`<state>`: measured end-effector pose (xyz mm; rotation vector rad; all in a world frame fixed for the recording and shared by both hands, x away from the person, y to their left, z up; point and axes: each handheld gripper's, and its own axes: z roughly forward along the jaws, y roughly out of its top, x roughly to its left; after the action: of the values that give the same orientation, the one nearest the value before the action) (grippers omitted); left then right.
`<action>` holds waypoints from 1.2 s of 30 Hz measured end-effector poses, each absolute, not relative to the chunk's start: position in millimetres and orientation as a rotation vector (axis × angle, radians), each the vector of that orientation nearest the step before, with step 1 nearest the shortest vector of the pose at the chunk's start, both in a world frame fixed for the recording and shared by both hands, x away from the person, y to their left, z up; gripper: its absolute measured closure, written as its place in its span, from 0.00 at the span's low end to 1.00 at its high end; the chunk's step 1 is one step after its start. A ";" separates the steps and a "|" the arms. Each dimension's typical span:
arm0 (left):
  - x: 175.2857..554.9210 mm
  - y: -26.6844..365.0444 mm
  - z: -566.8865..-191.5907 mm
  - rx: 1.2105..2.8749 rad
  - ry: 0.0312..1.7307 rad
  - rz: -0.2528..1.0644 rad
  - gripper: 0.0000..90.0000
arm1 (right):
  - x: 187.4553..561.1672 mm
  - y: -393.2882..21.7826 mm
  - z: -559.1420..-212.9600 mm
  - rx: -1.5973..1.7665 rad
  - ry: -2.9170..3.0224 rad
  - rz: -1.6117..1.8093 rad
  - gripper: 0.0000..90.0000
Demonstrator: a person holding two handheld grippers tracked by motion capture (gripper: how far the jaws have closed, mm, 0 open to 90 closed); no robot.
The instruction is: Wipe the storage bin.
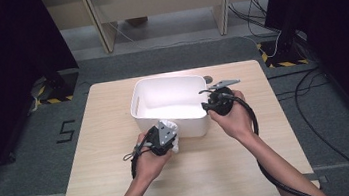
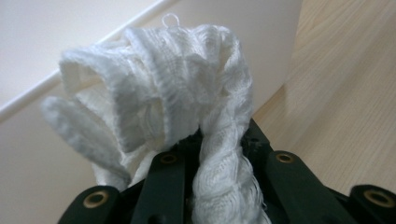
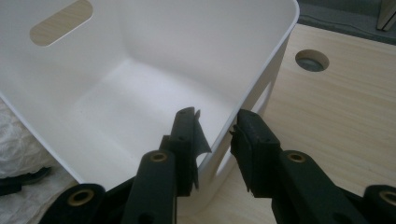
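A white knitted cloth [image 2: 159, 98] is bunched between the jaws of the left hand-held gripper [image 1: 163, 138], which is pinched tight on it. In the left gripper view a twisted rope of the knit runs down between the black jaws and the rest puffs out above them in ribbed folds, with one loose loop of thread at the top. The cloth is held at the near wall of a white plastic bin [image 1: 138, 98], just outside it, above the worktop [image 1: 122, 185].

The right hand-held gripper [image 3: 215, 131] straddles the bin's right end wall beside its slot handle: one jaw is inside and one outside, both close to the rim. Whether the pads press on the plastic cannot be told. The bin's floor is bare, and a second slot handle shows in the far end wall.

No label or brand can be read on cloth or bin. The worktop is pale wood grain with a round cable hole [image 3: 312, 59] past the bin. On the grey carpet to the left, black tape forms a "5" [image 1: 66, 131]. Yellow-and-black hazard tape marks dark stand bases at both sides, and cables trail across the floor toward light wooden furniture legs behind.
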<state>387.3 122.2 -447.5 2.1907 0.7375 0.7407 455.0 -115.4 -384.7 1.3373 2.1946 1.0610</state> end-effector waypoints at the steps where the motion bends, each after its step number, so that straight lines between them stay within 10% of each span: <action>1: 387.4 121.8 -448.3 2.192 0.737 0.738 0.83 | 455.0 -115.4 -384.7 1.337 2.195 1.061 0.77; 36: 392.2 118.0 -472.7 2.245 0.734 0.692 0.83 | 455.0 -115.0 -384.7 1.331 2.197 1.060 0.77</action>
<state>392.2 118.0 -472.7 2.2449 0.7339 0.6920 455.0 -115.0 -384.7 1.3308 2.1971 1.0604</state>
